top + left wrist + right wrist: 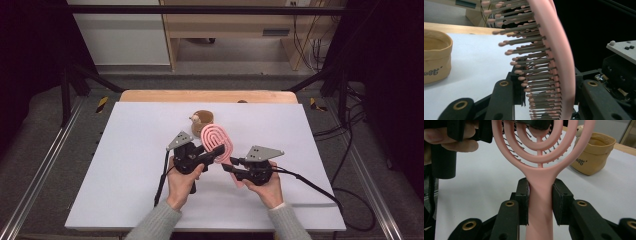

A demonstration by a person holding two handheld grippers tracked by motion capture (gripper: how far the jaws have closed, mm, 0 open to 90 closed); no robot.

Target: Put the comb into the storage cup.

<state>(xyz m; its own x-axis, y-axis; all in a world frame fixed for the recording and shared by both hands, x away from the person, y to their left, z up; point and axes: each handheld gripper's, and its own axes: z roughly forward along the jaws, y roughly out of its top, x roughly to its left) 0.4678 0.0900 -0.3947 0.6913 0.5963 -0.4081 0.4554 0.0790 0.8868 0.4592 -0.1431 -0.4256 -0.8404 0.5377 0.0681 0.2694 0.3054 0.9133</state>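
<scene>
Nearest, right gripper (540, 202): both black jaws pressed against the handle of a pink hairbrush (540, 182), one on each side, no gap visible between pads and handle. Handle runs straight up between the jaws; the brush head, an oval of open concentric ribs, rises directly ahead of them.

Next, left gripper (546, 100): jaws stand either side of the brush head's rim, which sits edge-on between them with its rows of grey, pink-tipped bristles pointing toward the left jaw. Whether the jaws actually press the rim cannot be told. From the right gripper's camera, a black jaw overlaps the top of the brush head, with the person's fingers (451, 141) to its left.

Beyond both tools: tan soft-sided pouch (594, 155) with printed lettering, standing upright and open-topped on the white table sheet (130, 150), apart from the brush. In the high view it lies just past the brush head.

Farthest: wooden table edge (207, 96), then wooden furniture and trailing cables on the floor.
</scene>
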